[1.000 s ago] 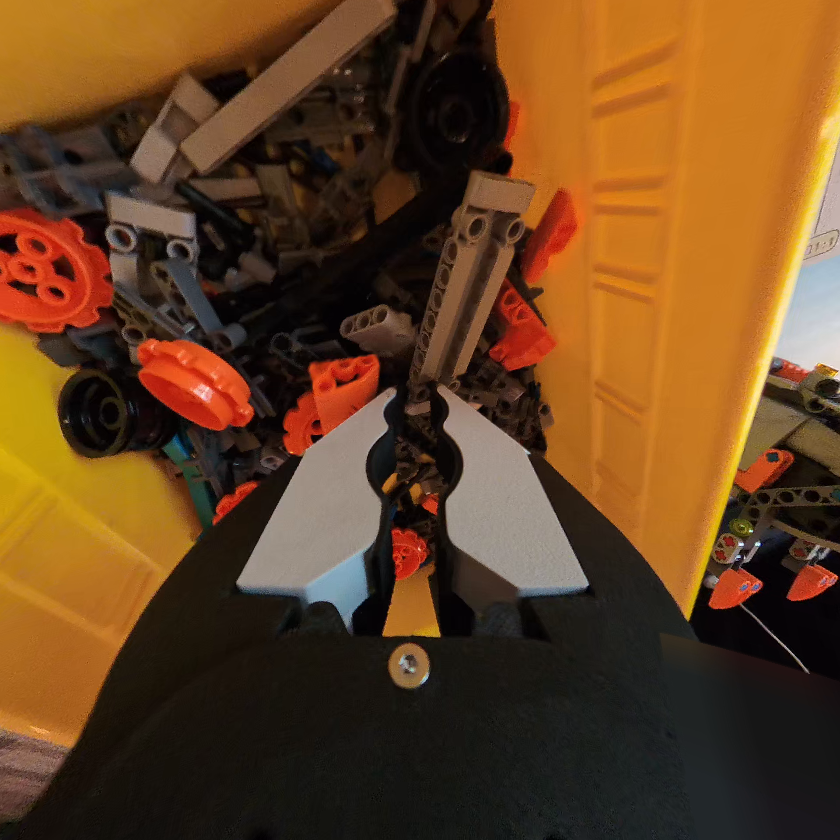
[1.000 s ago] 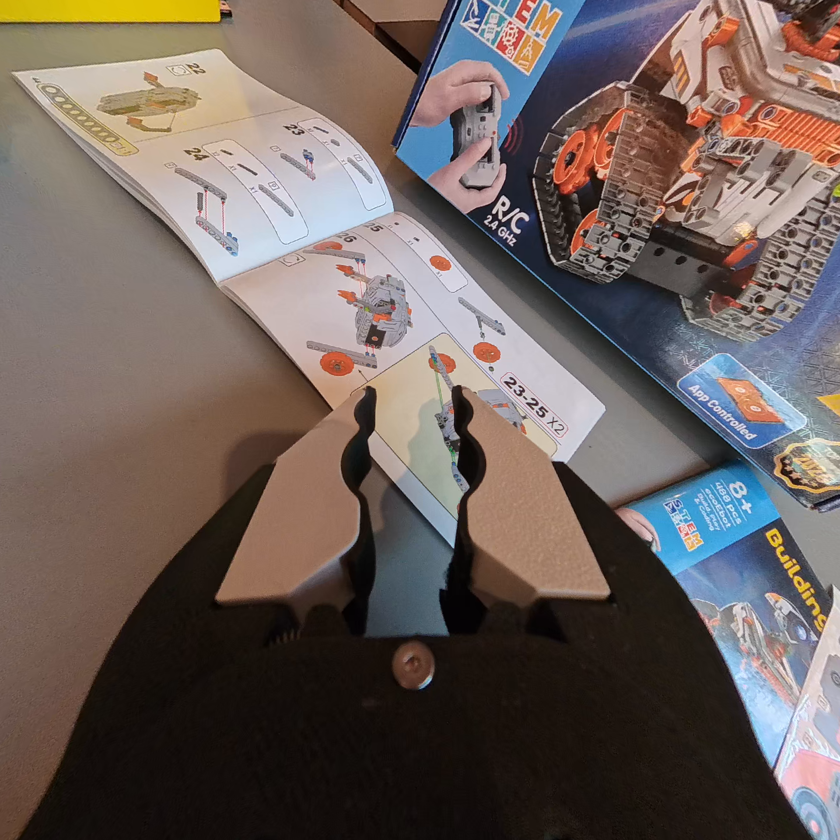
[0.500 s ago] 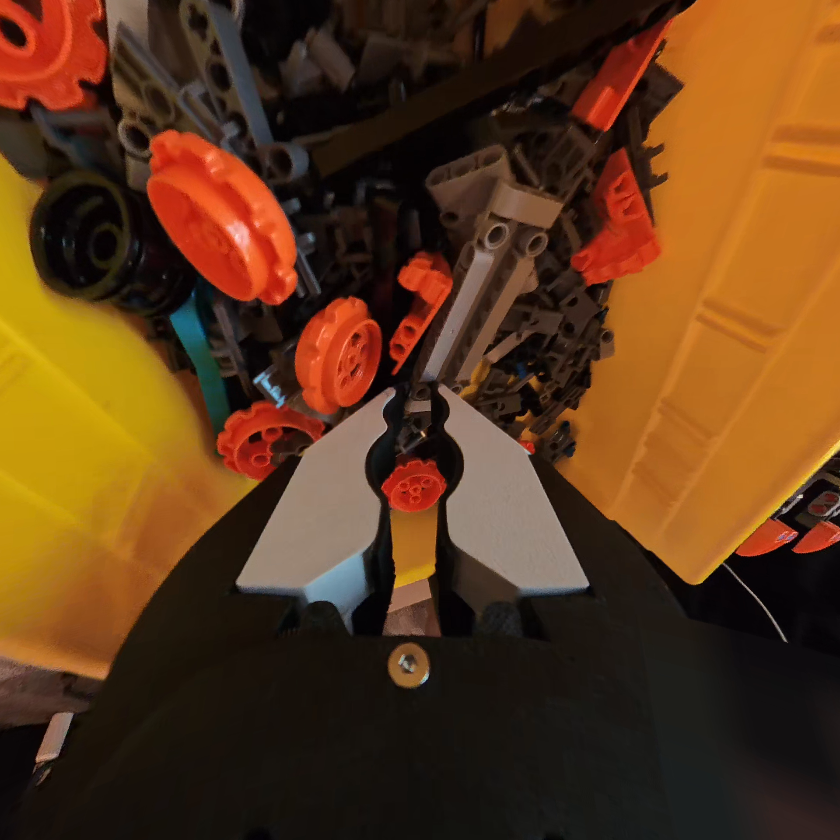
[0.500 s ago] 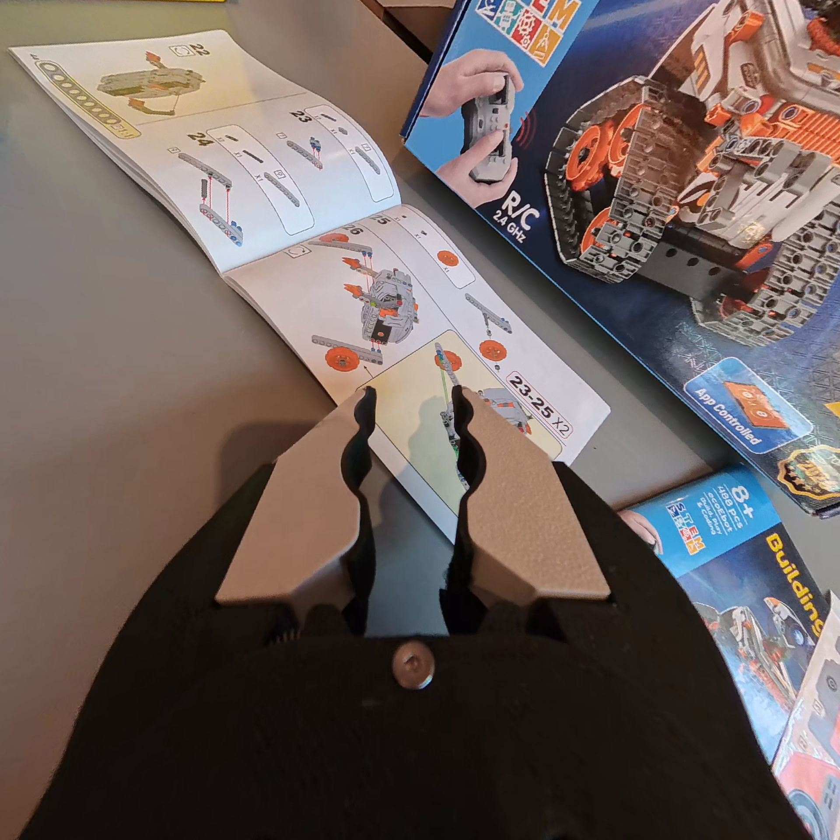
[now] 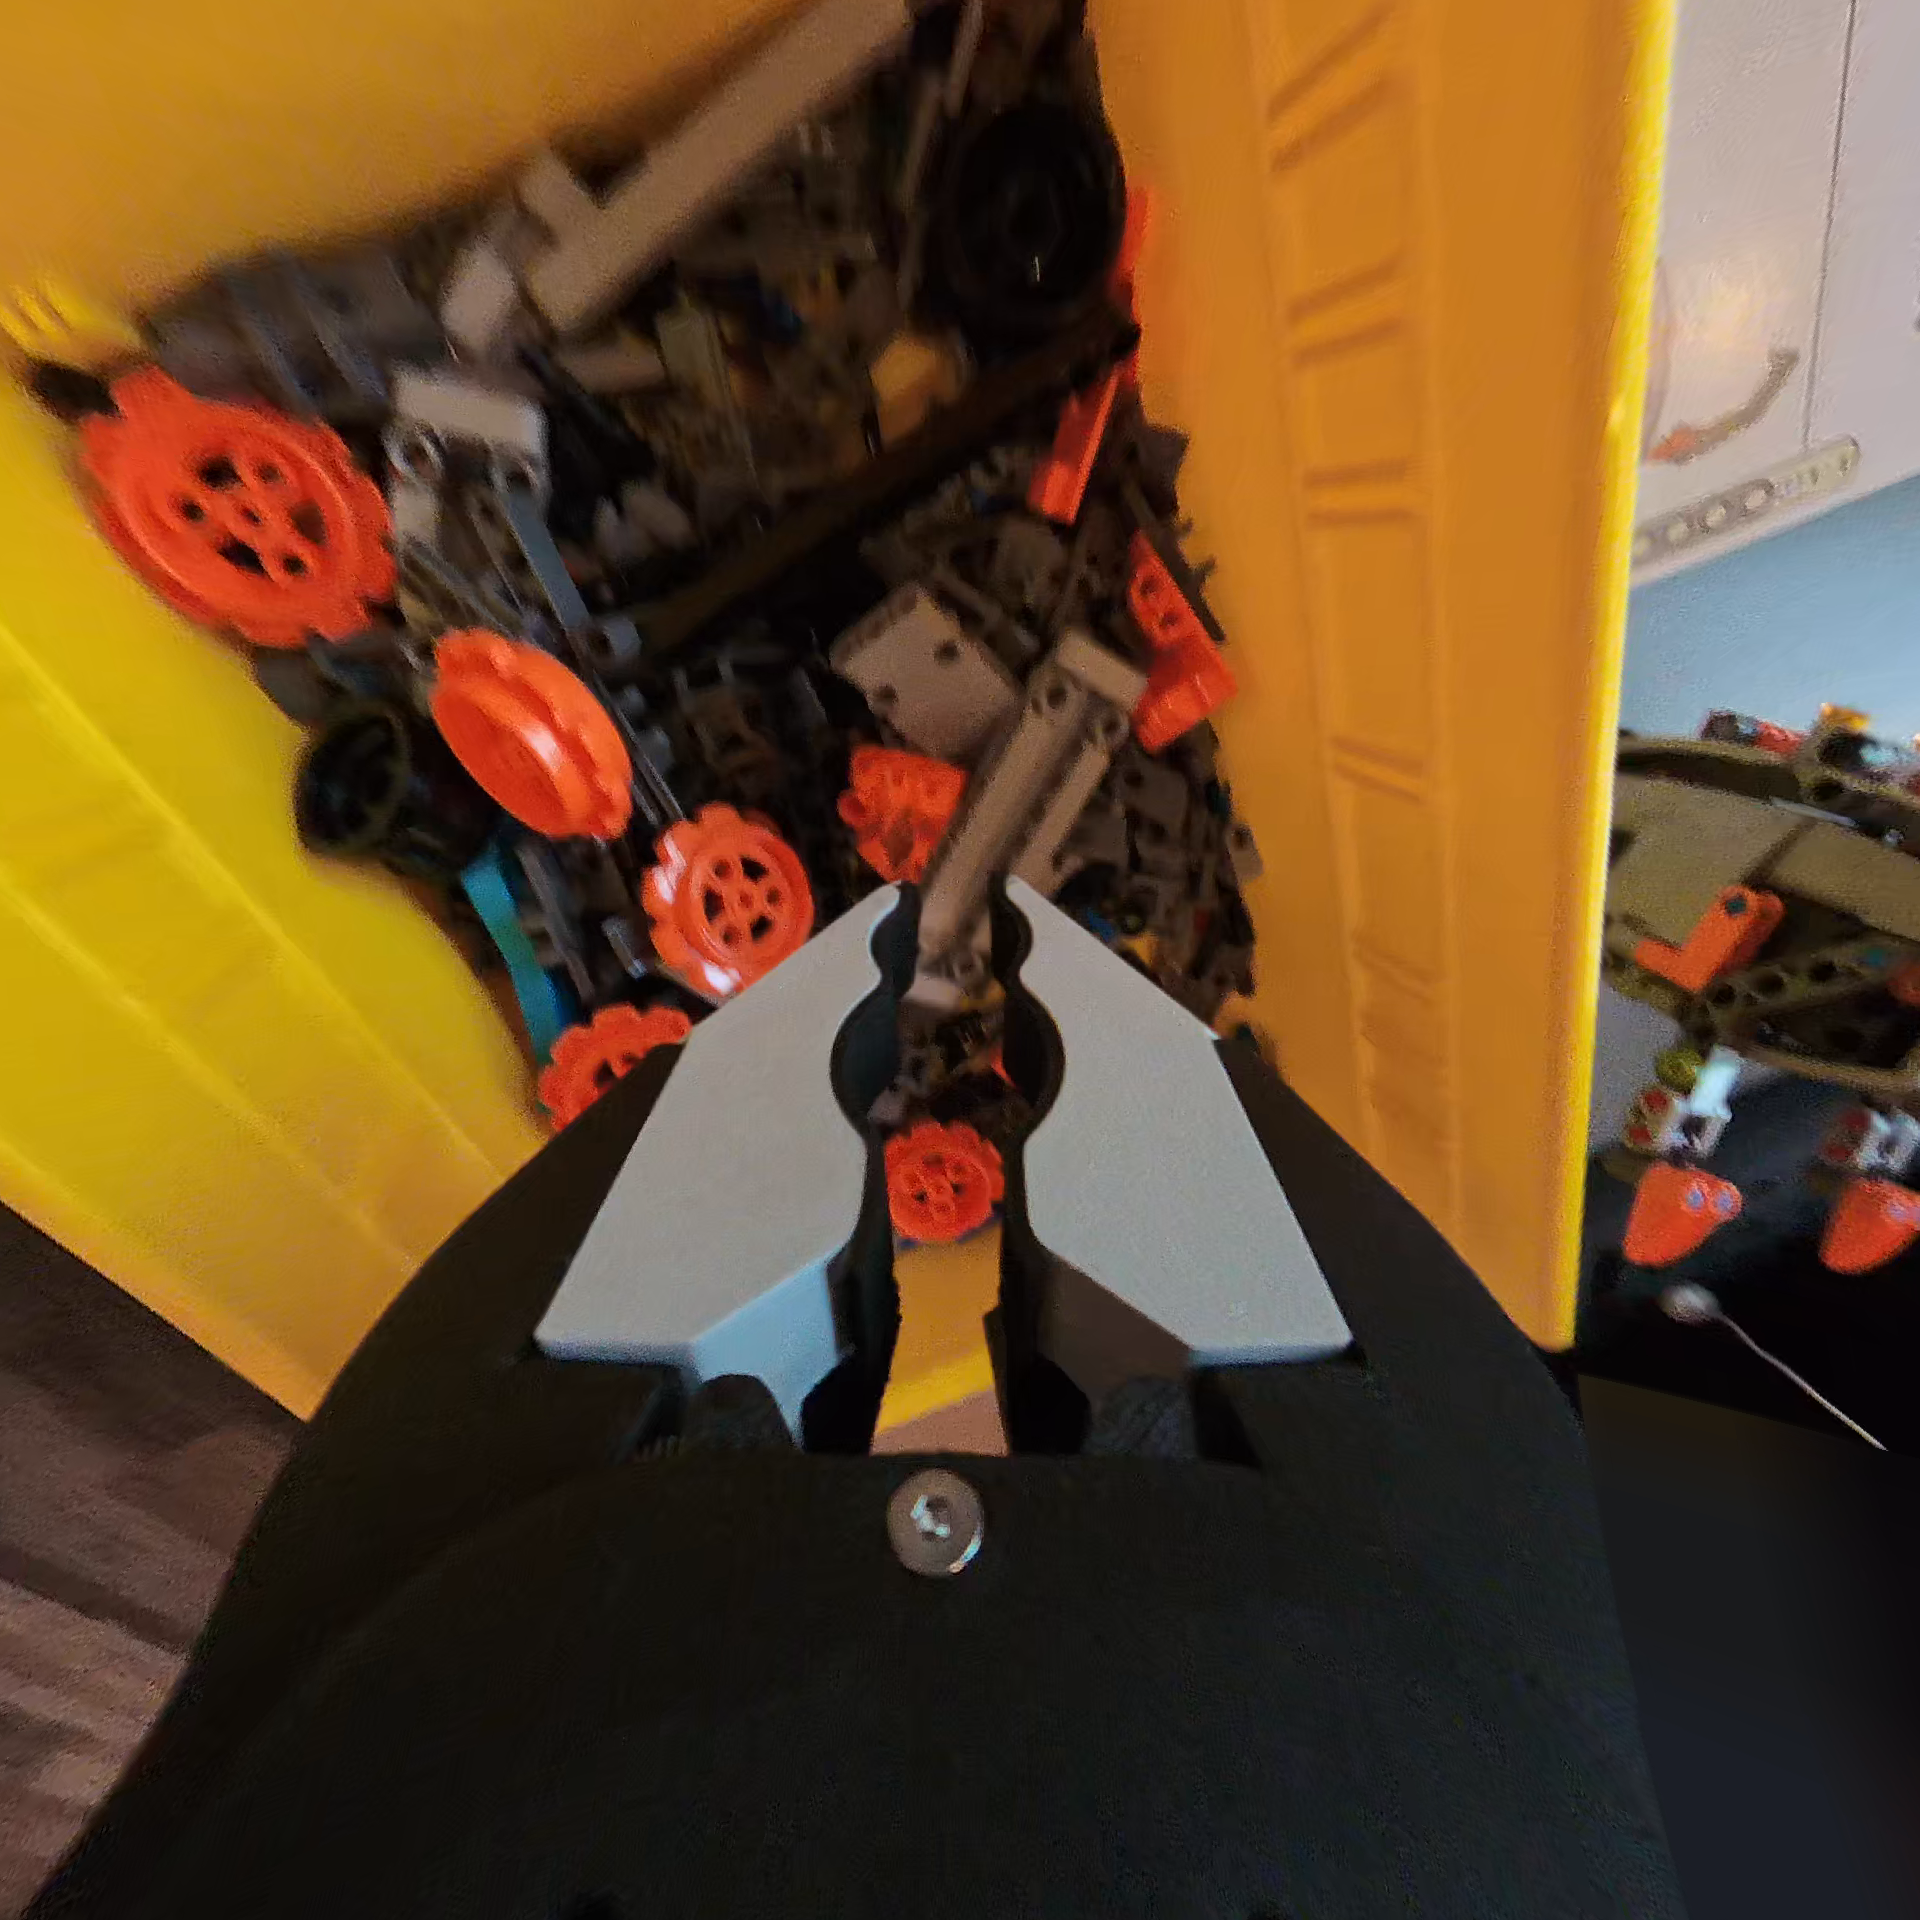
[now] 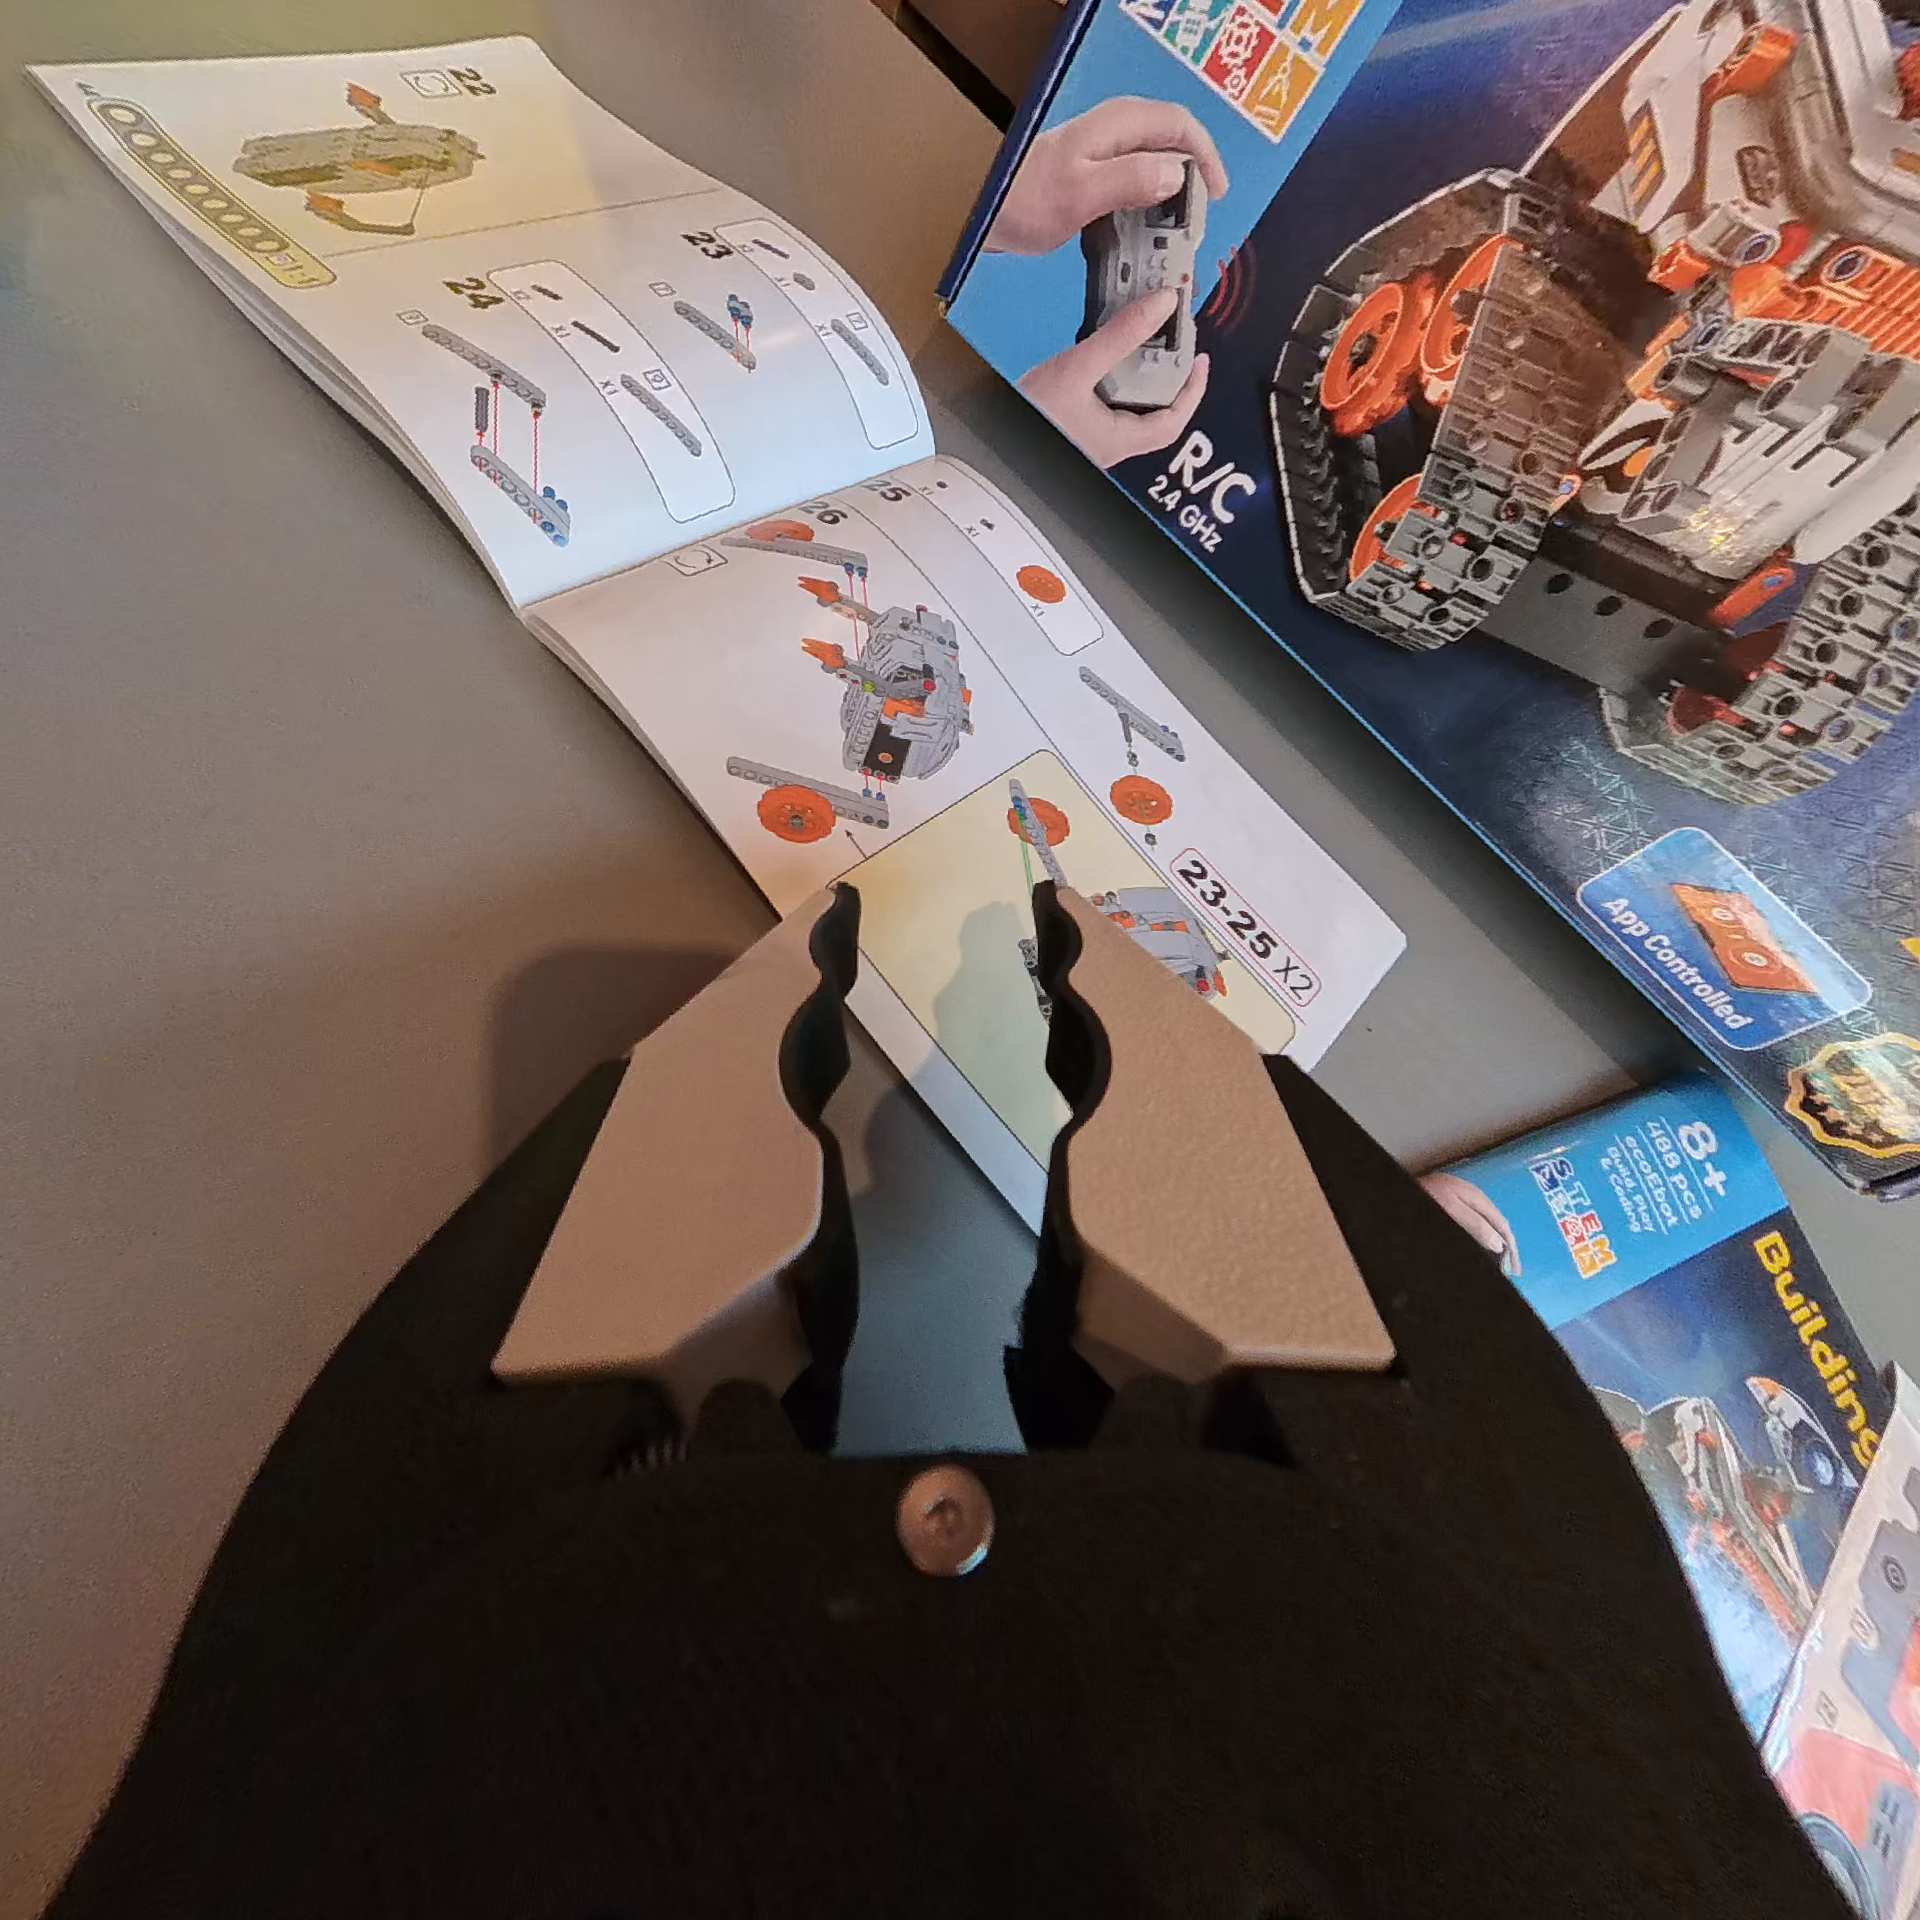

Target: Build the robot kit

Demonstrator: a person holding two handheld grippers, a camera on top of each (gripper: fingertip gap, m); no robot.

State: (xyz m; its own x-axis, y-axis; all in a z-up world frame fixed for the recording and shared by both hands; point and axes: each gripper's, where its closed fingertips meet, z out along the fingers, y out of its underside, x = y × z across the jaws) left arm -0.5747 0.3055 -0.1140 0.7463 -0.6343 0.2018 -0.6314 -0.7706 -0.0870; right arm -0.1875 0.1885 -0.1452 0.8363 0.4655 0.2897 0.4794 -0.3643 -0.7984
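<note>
The left gripper (image 5: 954,914) is clamped on the near end of a long light-grey plastic beam with pin holes (image 5: 1023,800); the beam slants up and to the right from the fingertips, above a heap of loose grey, black and orange building pieces inside a yellow plastic bin (image 5: 1382,623); a small orange toothed wheel (image 5: 942,1182) shows through the gap between the fingers, nearer the bin's near edge; a larger orange spoked wheel (image 5: 727,899) lies just left of the fingertips, and a big orange gear wheel (image 5: 237,520) sits toward the bin's left wall; the view is blurred. Beyond the bin's right wall stands a partly built grey and orange model (image 5: 1766,914). The right gripper (image 6: 943,914) is released, holding nothing, its fingers apart over the near corner of an open white instruction booklet (image 6: 665,416) lying on the grey worktop (image 6: 260,779); a large blue printed box (image 6: 1507,468) lies just right of the booklet, and a smaller blue box (image 6: 1704,1299) sits at the worktop's near right.
</note>
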